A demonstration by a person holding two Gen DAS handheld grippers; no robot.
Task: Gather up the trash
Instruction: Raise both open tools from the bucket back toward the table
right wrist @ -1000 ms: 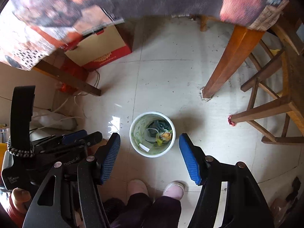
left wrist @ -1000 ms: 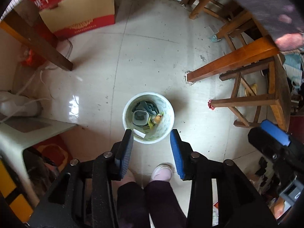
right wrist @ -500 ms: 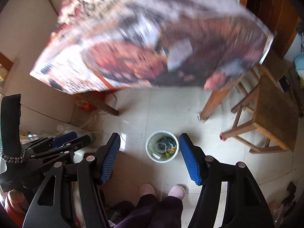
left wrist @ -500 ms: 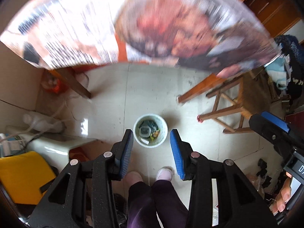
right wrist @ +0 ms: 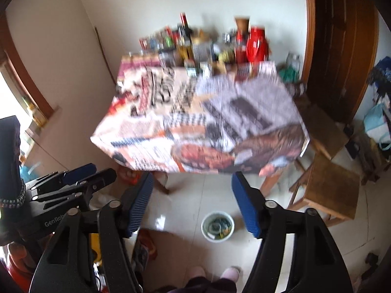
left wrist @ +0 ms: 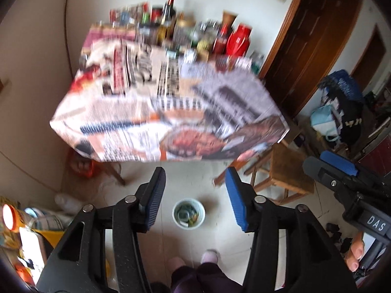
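A small white trash bin (left wrist: 188,214) with several bits of rubbish inside stands on the tiled floor; it also shows in the right wrist view (right wrist: 217,226). My left gripper (left wrist: 195,197) is open and empty, held high above the bin. My right gripper (right wrist: 191,202) is open and empty, also high above the floor, with the bin between its fingers in the picture. Each gripper shows in the other's view: the right one (left wrist: 342,171) and the left one (right wrist: 70,183).
A table covered in newspaper (left wrist: 171,112) fills the middle, with many bottles and jars (left wrist: 180,29) at its back; it also shows in the right wrist view (right wrist: 202,124). Wooden stools (right wrist: 327,185) stand right. My feet (left wrist: 195,261) are below. Clutter lies left.
Both grippers have risen well away from the floor. The bin has shrunk in view and the table top with its bottles has come into sight. Both stay open.
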